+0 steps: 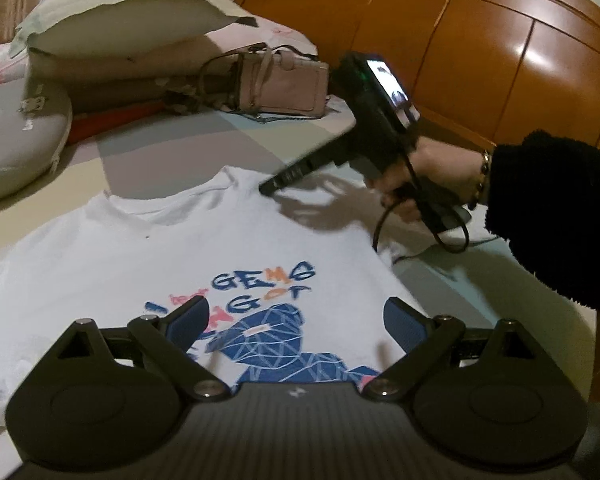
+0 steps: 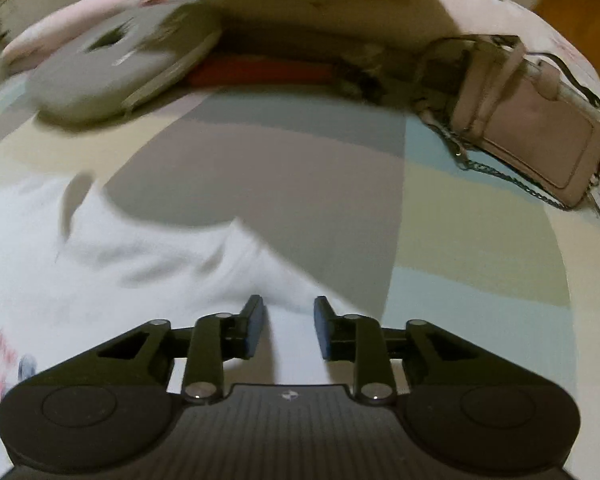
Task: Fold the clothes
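Bedding first: the bed (image 1: 236, 136), under a sheet of grey, pale blue and cream patches, carries everything, and the white T-shirt (image 1: 140, 248) lies spread face up across its near part, print uppermost, neck toward the pillows (image 1: 112, 12). One shirt to fold. It looks light, limp and quick to wrinkle, with nothing stiff in it, so I judge it is best pinched at a seam: shoulder, sleeve edge or hem. There are at least three pillows and cushions stacked at the headboard (image 1: 480, 40), and one pink handbag (image 1: 284, 88) beside them. Two tools: the left gripper (image 1: 296, 320) hovers over the print with jaws wide apart and nothing between; the right gripper (image 2: 288, 328), at the shirt's shoulder, has jaws parted with white cloth lying under the gap, unpinched.
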Motion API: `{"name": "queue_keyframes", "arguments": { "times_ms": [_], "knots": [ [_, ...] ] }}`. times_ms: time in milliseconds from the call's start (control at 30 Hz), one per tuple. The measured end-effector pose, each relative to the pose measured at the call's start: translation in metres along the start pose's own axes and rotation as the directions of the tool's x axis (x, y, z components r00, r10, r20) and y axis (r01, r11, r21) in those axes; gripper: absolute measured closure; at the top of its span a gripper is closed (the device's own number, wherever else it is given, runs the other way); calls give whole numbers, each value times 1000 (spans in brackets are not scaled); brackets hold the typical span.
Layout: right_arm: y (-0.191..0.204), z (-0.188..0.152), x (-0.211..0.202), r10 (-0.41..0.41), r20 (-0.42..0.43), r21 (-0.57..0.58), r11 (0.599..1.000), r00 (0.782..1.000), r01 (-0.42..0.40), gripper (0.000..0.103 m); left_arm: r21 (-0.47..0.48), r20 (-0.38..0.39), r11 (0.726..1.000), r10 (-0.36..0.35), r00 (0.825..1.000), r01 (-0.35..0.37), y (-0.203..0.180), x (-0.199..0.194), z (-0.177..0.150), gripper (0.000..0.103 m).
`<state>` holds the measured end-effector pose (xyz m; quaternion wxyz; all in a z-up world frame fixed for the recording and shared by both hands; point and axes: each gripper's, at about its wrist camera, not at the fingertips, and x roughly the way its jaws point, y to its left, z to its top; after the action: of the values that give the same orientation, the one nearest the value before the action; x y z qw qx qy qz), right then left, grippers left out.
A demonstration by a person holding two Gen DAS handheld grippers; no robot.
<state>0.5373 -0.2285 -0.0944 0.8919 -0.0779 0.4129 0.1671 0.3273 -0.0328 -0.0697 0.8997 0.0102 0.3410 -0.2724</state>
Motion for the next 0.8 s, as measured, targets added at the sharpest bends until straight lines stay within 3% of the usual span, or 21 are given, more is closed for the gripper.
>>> {"name": "queue_keyframes", "arguments": {
  "times_ms": [67,167,267,367,467,600,800],
  "knots": [
    [3,9,-6,2,13,13,1000,1000,-2,71,-10,3,1000,11,1000,-11,5,-2,-1,9],
    [27,17,-17,65,14,-65,996,998,-64,70,-28,8,998,50,999,-49,17,-8,-1,9],
    [62,27,-14,124,-45,-151,980,991,-130,70,-47,5,993,105,994,-105,30,-13,0,9],
    [90,39,3,176,-109,-134,973,978,-190,70,-70,10,985,159,987,-158,41,-17,0,9],
    [110,44,28,112,-149,-105,986,982,-128,69,-94,15,983,161,987,-159,49,-19,1,9],
    [128,56,43,41,-82,-146,988,996,-52,57,-100,26,987,126,992,-123,49,-19,-1,9],
    [101,59,8,30,-31,-104,994,999,-33,55,-99,28,990,100,995,-97,48,-17,-4,9]
  ]
}}
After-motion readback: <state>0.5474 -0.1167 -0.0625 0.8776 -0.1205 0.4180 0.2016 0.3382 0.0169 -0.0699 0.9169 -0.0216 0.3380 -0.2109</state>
